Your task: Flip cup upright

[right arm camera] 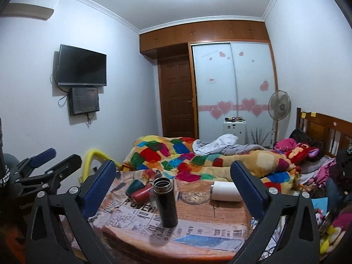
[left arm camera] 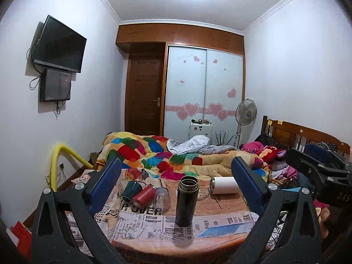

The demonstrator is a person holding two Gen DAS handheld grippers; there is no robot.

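A black flask (left arm camera: 186, 200) stands upright and open-topped near the front of a newspaper-print table (left arm camera: 154, 220); it also shows in the right wrist view (right arm camera: 165, 202). Behind it a green cup (left arm camera: 131, 189), a red cup (left arm camera: 143, 196) and a white cup (left arm camera: 224, 185) lie on their sides, and a clear glass (left arm camera: 163, 198) stands mouth down. My left gripper (left arm camera: 176, 171) is open and empty, held back from the table. My right gripper (right arm camera: 173, 171) is open and empty too. The right gripper's body shows at the right of the left view (left arm camera: 319, 171).
A glass ashtray (right arm camera: 194, 197) sits mid-table between the flask and the white cup (right arm camera: 225, 191). A bed with a colourful quilt (left arm camera: 176, 154) lies behind the table. A yellow tube (left arm camera: 57, 158) stands at the left.
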